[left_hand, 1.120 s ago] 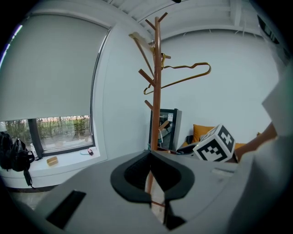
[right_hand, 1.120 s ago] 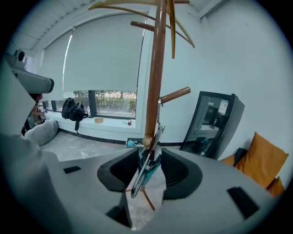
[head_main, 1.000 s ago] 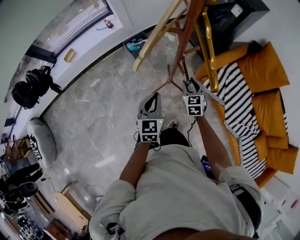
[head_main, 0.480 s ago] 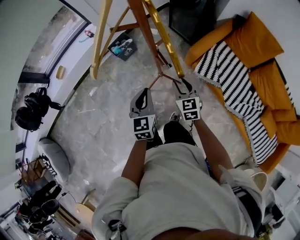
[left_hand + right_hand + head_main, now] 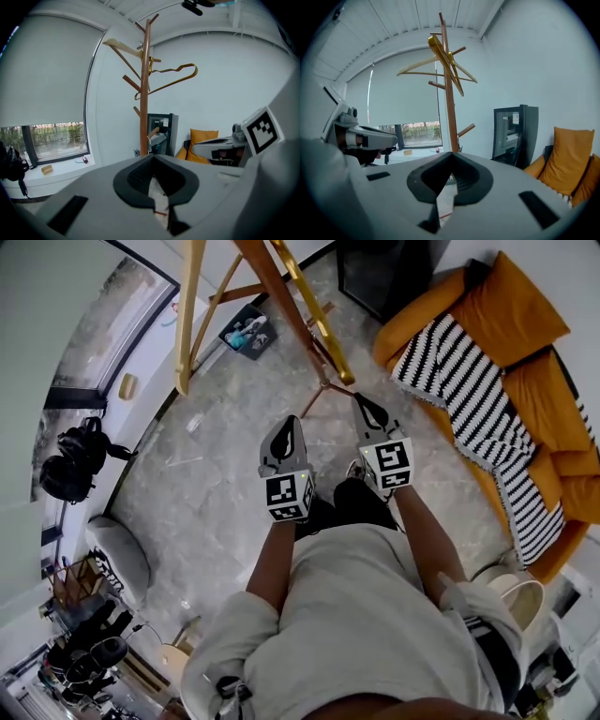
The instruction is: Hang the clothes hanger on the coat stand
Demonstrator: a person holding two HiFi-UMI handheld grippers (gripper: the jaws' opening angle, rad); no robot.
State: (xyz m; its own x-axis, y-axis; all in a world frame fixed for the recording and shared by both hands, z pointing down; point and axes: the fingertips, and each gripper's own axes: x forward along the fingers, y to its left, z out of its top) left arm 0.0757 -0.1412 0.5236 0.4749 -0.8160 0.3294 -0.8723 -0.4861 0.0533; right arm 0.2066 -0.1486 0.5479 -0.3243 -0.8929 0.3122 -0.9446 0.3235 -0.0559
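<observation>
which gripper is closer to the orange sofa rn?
Right. The right gripper stands between the left gripper and the orange sofa, which lies off to the person's right.

Marble floor [image 5: 216,484] lies wide open to the left. Dead ahead, the coat stand [image 5: 145,103] rises, with the gold hanger [image 5: 322,317] and wooden hanger [image 5: 190,315] jutting out overhead. The orange sofa [image 5: 506,306] and black cabinet [image 5: 389,282] crowd the right.

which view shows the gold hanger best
Left gripper view: the gold hanger shows whole and side-on, hooked on the stand. The right gripper view shows it nearly edge-on; the head view only a cropped part from above.
</observation>
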